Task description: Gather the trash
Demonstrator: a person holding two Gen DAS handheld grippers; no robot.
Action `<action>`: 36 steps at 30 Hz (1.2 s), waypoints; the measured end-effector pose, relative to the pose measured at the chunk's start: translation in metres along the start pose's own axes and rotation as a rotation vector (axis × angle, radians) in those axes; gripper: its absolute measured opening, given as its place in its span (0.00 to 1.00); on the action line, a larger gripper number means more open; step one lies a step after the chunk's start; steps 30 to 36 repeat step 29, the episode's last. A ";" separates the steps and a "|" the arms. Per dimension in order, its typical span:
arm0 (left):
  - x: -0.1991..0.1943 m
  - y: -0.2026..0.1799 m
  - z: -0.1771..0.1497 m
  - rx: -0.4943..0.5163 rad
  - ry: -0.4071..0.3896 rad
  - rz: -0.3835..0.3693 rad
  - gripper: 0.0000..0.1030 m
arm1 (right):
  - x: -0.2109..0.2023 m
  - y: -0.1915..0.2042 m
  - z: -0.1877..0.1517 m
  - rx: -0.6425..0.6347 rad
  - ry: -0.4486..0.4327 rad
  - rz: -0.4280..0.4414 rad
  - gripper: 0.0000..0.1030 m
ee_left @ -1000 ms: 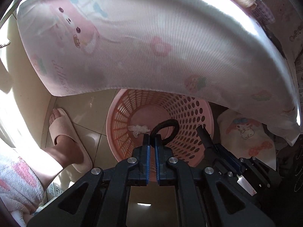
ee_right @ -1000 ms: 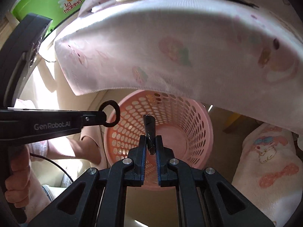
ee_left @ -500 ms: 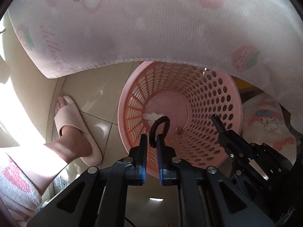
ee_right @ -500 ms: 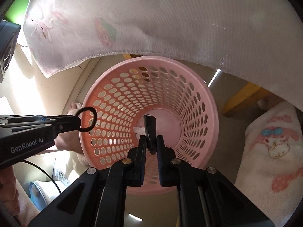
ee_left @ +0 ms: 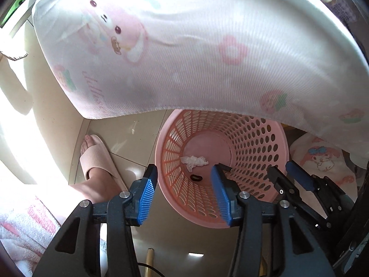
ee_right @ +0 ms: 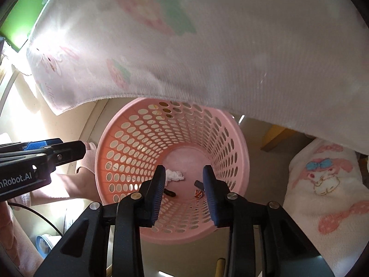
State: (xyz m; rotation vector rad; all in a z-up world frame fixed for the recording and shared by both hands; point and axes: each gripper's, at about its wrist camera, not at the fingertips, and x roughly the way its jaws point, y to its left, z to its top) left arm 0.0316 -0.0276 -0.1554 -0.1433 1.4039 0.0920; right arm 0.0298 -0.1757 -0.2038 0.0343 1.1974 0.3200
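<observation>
A pink perforated trash basket (ee_left: 260,138) (ee_right: 129,138) stands on the tiled floor below both grippers. Inside lie a crumpled white tissue (ee_left: 193,161) (ee_right: 174,175), a black ring (ee_left: 196,177) (ee_right: 170,192), a black strip (ee_right: 198,184) and a small orange scrap (ee_right: 198,193). My left gripper (ee_left: 184,175) is open and empty above the basket's near left rim. My right gripper (ee_right: 184,173) is open and empty above the basket; it also shows in the left wrist view (ee_left: 287,173). The left gripper shows at the left of the right wrist view (ee_right: 57,150).
A pink-and-white cartoon tablecloth (ee_left: 196,50) (ee_right: 219,46) hangs over the basket's far side. The person's foot in a pink slipper (ee_left: 99,159) stands left of the basket. A cartoon towel (ee_right: 322,184) lies to the right. A wooden leg (ee_right: 274,138) stands behind.
Both grippers have opened. The black ring has dropped from the left gripper and the black strip from the right; both now lie in the basket.
</observation>
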 end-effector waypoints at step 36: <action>-0.128 0.006 0.011 0.049 -0.419 -0.002 0.74 | -0.143 0.020 -0.004 -0.024 -0.491 -0.012 0.43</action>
